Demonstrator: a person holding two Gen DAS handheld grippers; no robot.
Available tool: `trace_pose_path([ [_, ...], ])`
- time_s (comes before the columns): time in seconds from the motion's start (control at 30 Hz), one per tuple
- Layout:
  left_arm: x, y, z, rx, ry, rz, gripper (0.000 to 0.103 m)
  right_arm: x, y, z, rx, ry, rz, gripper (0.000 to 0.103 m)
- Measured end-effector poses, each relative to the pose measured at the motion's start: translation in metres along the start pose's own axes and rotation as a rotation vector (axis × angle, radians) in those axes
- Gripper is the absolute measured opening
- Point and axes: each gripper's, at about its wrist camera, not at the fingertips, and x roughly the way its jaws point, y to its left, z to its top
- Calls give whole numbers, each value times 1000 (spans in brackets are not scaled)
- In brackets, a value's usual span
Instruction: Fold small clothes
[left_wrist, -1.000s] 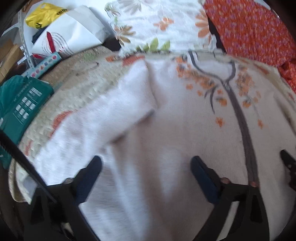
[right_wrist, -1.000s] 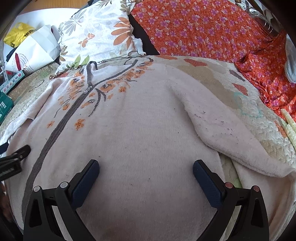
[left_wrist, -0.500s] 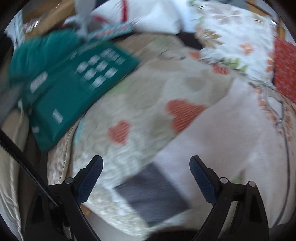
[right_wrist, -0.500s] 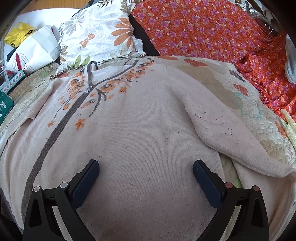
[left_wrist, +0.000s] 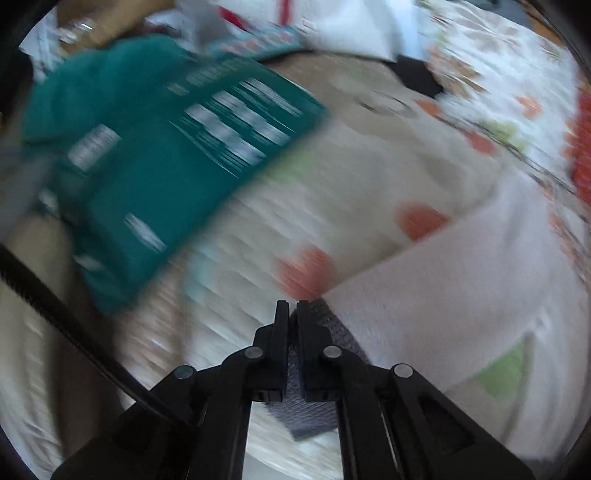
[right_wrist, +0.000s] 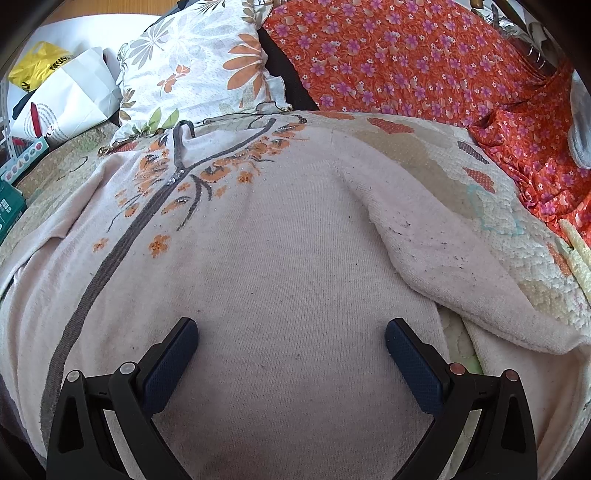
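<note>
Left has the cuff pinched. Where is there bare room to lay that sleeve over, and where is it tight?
The left gripper is shut on the grey ribbed cuff. Free: the cream knit sweater body, plain between its grey stem embroidery and folded right sleeve. Crowded: the teal printed box and white paper bag on the left.

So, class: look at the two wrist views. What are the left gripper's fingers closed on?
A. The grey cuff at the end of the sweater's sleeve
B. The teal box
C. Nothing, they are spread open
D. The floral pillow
A: in the left wrist view the left gripper has its fingers pinched together on the grey cuff of the sweater, while the right gripper hangs open above the knit.
</note>
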Motion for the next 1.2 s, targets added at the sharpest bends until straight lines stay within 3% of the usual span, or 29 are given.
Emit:
trace_pose_path([
  [0.1, -2, 20, 24, -36, -41, 160, 4, 0, 0, 0, 0, -3, 1, 103],
  [0.13, -5, 26, 28, -52, -45, 172, 5, 0, 0, 0, 1, -3, 2, 103],
  [0.2, -18, 35, 34, -113, -63, 126, 9, 0, 0, 0, 0, -4, 1, 103],
  [0.37, -66, 8, 31, -144, -139, -42, 60, 2, 1, 3, 11, 21, 0, 103],
  [0.43, -84, -21, 25, -128, -177, -108, 70, 4, 1, 5, 8, 32, -7, 103],
  [0.6, -98, -102, 8, -58, -154, -310, 70, 3, -3, 12, 16, 84, 20, 100],
  [0.67, -101, -133, -3, -30, -127, -377, 70, -11, -16, 23, 64, 108, 83, 77],
  [0.73, -104, -160, -18, 21, -98, -435, 70, -46, -51, 34, 179, 67, 214, 72],
  [0.77, -106, -172, -25, 50, -87, -460, 70, -61, -69, 38, 219, 70, 219, 74],
  [0.83, -110, -194, -40, 109, -85, -493, 70, -88, -108, 42, 236, 69, 129, 84],
  [0.97, -110, -232, -66, 230, -77, -517, 71, -89, -156, 26, 193, 178, -65, 85],
  [1.0, -108, -238, -70, 240, -64, -523, 71, -81, -163, 18, 197, 223, -79, 85],
  [1.13, -108, -253, -77, 270, -47, -539, 71, -45, -169, -12, 251, 358, -6, 83],
  [1.17, -108, -255, -77, 274, -52, -535, 71, -39, -168, -12, 246, 364, -21, 77],
  [1.2, -110, -255, -78, 273, -56, -534, 71, -41, -166, -7, 230, 336, -32, 48],
])
